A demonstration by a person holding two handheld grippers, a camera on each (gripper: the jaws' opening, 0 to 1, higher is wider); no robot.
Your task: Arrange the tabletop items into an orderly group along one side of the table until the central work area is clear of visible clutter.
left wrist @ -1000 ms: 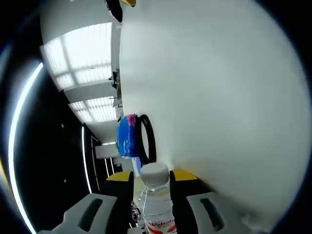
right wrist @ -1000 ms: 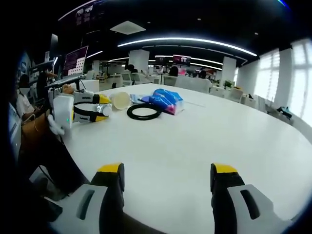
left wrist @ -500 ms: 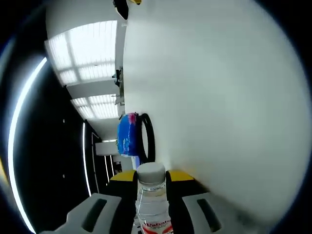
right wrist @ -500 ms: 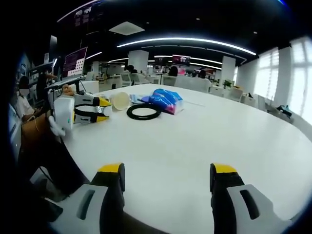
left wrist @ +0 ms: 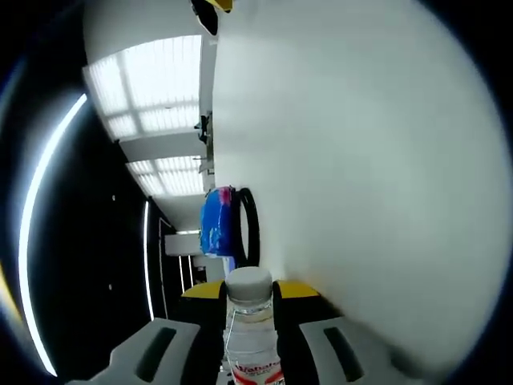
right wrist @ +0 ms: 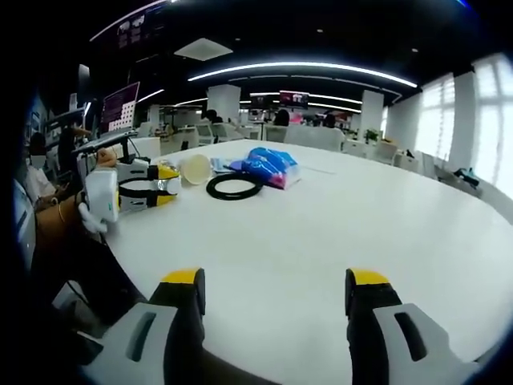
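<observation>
One water bottle (left wrist: pixel 250 321) is pinched in the left tongs (left wrist: pixel 250 298); the right tongs (right wrist: pixel 275 290) are spread. Beyond the bottle on the white tabletop (right wrist: pixel 337 224) lie one black ring (right wrist: pixel 234 186), one blue packet (right wrist: pixel 268 165) and one cup (right wrist: pixel 195 168).

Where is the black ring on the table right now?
In the right gripper view the black ring lies flat on the white table, far left of centre, just in front of the blue packet and right of the left gripper.

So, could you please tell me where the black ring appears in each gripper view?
Left gripper view: the black ring stands on edge just above the clear plastic bottle's white cap, against the blue packet.
Right gripper view: it lies flat, left of centre.
Shared landmark: the blue packet beside it.
</observation>
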